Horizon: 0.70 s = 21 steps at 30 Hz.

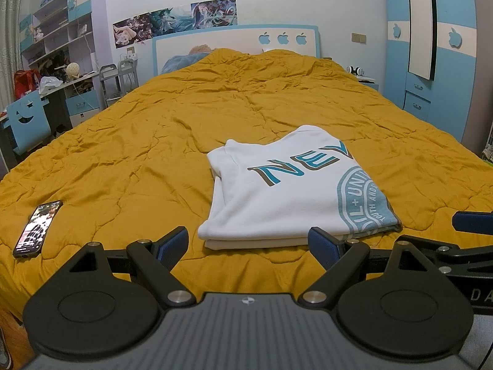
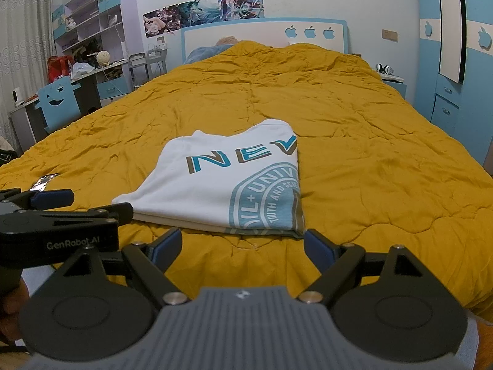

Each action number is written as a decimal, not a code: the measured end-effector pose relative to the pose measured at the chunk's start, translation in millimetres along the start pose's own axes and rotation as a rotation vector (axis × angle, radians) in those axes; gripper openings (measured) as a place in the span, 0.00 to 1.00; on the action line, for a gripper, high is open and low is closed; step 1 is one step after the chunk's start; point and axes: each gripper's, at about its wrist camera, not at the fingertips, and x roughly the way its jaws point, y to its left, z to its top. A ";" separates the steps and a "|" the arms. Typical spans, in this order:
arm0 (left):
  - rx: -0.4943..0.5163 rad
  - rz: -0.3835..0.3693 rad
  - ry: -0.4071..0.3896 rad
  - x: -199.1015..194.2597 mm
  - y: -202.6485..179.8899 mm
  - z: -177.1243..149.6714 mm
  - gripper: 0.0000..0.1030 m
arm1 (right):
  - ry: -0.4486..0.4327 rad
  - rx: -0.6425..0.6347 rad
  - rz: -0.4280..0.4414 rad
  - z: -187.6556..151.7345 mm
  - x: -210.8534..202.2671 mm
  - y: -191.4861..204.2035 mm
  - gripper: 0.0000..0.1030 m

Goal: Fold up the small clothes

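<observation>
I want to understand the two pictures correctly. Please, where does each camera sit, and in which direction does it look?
Left wrist: sits behind the open left tongs, facing the headboard over the folded shirt; a phone lies left, the right tongs enter at right.
Right wrist: sits behind the open right tongs, same direction; the left tongs enter at left.
Shared: shirt, yellow quilt, phone.

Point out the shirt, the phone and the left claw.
shirt (image 1: 277,203): left wrist view, plain white front.
phone (image 1: 37,229): left wrist view, screen.
left claw (image 1: 248,243): left wrist view, gap between open fingertips.
</observation>
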 end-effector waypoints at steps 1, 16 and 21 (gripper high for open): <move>0.000 0.000 0.000 0.1 0.0 0.0 0.99 | 0.000 0.000 0.000 0.1 -0.2 0.1 0.80; 0.001 0.001 -0.001 0.0 1.6 0.9 0.99 | 0.002 0.001 0.000 -0.2 0.7 -1.8 0.80; 0.001 0.002 -0.001 -0.1 1.9 1.0 0.99 | 0.003 0.004 -0.001 -1.0 1.4 -1.9 0.80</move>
